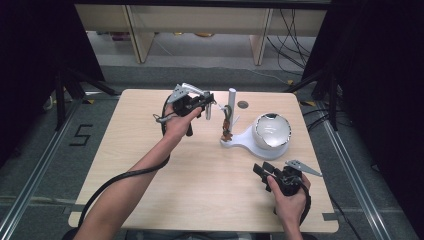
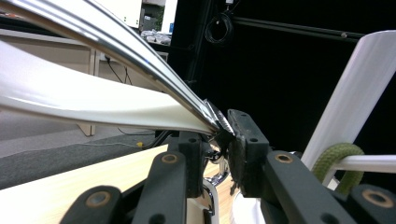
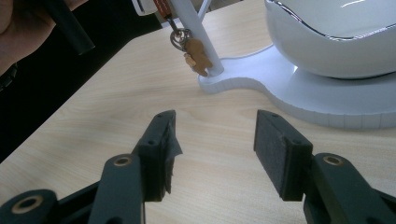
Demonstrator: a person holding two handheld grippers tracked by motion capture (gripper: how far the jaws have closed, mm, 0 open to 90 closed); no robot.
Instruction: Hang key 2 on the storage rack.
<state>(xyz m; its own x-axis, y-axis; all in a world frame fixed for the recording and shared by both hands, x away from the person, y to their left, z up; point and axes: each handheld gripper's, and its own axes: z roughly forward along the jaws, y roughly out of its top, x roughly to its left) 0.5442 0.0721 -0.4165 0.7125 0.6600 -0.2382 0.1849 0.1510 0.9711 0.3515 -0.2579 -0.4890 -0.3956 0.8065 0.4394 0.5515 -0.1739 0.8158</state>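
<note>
Left hand (image 1: 179, 121) raised beside stand (image 1: 231, 116)

Stand at the table's right rear, a gripper on either side of it

On the table (image 1: 150, 200) a stand's flat base (image 1: 245, 142) lies right of centre, toward the far edge; a bowl (image 1: 272, 131) sits on its right end and an upright post (image 1: 232, 102) rises from its left end, with a keyring (image 1: 227, 127) hanging beside the post. A small hole (image 1: 243, 104) lies in the tabletop just behind and right of the post. The left gripper (image 1: 209, 102) is up just left of the post, near the far edge. The right gripper (image 1: 261, 172) rests in front of the bowl, near the table's right front corner, well apart from the left
</note>
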